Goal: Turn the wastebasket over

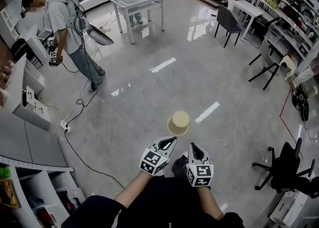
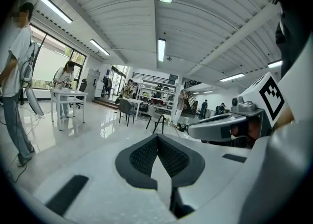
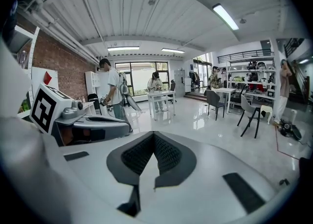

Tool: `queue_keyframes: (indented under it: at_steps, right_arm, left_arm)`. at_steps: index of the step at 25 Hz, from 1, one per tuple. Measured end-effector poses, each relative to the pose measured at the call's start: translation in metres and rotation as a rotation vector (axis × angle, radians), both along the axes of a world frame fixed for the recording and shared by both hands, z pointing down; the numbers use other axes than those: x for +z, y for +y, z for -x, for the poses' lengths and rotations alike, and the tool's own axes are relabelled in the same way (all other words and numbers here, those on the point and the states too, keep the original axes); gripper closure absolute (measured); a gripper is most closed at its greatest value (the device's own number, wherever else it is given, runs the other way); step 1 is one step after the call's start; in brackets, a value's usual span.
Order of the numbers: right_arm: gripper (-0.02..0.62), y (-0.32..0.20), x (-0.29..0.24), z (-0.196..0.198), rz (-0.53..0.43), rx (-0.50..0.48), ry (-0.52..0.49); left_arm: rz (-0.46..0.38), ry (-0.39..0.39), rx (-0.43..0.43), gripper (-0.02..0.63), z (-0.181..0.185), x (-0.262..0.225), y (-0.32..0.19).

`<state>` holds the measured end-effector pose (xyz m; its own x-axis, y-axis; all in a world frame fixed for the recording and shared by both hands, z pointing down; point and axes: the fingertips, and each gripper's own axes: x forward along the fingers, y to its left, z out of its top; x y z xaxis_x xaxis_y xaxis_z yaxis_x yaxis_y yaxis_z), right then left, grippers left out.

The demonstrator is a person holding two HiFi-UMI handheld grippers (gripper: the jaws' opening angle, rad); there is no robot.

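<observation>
The wastebasket (image 1: 179, 122) stands on the glossy floor just ahead of both grippers. From above it is a pale cream disc over a wider tan ring. My left gripper (image 1: 171, 140) is shut and empty, its tips a little short of the basket on the near left. To its right my right gripper (image 1: 192, 146) is also shut and holds nothing. Neither touches the basket. In the left gripper view the ribbed jaws (image 2: 157, 139) meet with nothing between them, and the right gripper view shows the same (image 3: 154, 136). The basket is hidden below the jaws in both gripper views.
A person (image 1: 67, 28) stands at the far left holding grippers. A black cable (image 1: 79, 105) runs to a power strip (image 1: 65, 127). White shelving (image 1: 25, 97) lines the left. A white table (image 1: 139, 0) stands far ahead, chairs (image 1: 229, 23) at far right, an office chair (image 1: 284, 167) at near right.
</observation>
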<state>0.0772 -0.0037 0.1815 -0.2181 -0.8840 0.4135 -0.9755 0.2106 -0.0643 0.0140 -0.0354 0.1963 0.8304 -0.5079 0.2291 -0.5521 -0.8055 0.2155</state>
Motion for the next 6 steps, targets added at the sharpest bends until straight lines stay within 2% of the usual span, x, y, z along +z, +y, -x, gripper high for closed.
queue_keyframes:
  at_steps: [6]
  right_arm:
    - [0.586, 0.0024, 0.0025, 0.0109, -0.002, -0.029, 0.035]
  left_arm:
    - [-0.007, 0.002, -0.020, 0.598, 0.0093, -0.0030, 0.0004]
